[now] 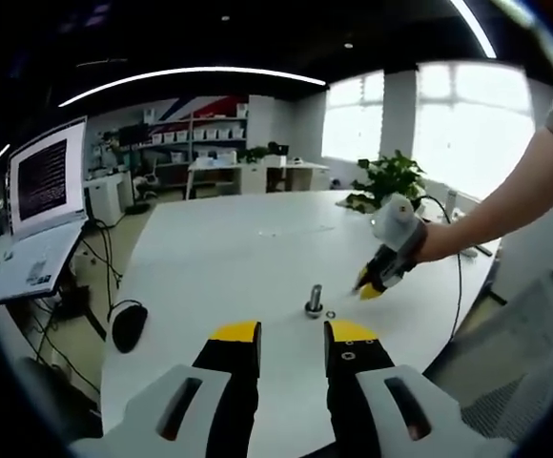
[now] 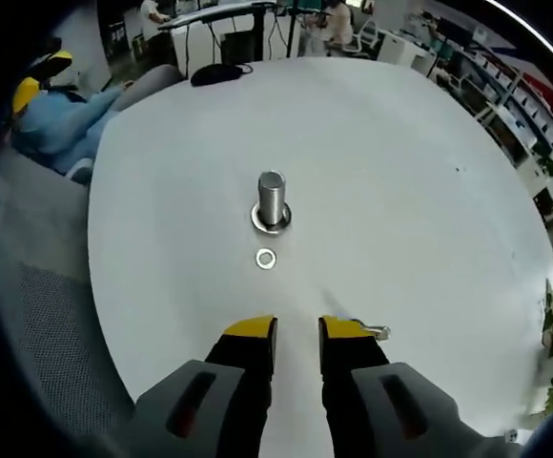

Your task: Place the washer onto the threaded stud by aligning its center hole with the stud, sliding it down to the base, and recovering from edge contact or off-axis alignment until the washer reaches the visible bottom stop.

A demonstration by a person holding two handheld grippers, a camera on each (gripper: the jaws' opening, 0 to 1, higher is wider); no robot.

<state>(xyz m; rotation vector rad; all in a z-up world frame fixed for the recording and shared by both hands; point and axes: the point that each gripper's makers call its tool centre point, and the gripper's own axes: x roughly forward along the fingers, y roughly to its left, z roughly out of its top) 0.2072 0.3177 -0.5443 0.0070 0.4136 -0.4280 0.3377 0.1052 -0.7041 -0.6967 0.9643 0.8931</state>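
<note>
Pickup had not yet begun, by my reading: the small flat silver metal washer (image 2: 266, 258) lay loose on the broad white tabletop (image 2: 400, 191), just beside the base of the short upright silver threaded stud (image 2: 272, 198) but not touching its base flange. From the right gripper view the washer sat between the stud and the right gripper (image 2: 297, 329), whose yellow-tipped black jaws stood apart with a gap between them and nothing held. The left gripper (image 1: 293, 334) hung back on the other side of the stud, its jaws likewise spread and empty; from that side the right gripper (image 1: 366, 286) could be seen near the stud in a person's hand.

The next move, as I judged it, called for the right gripper to come down on the washer, nip it by its rim, lift it, and level its centre hole over the top of the stud.

The washer looked thin, bright and ring-shaped with a clear hole; lying flat, it would likely be awkward to catch by the edge.
</note>
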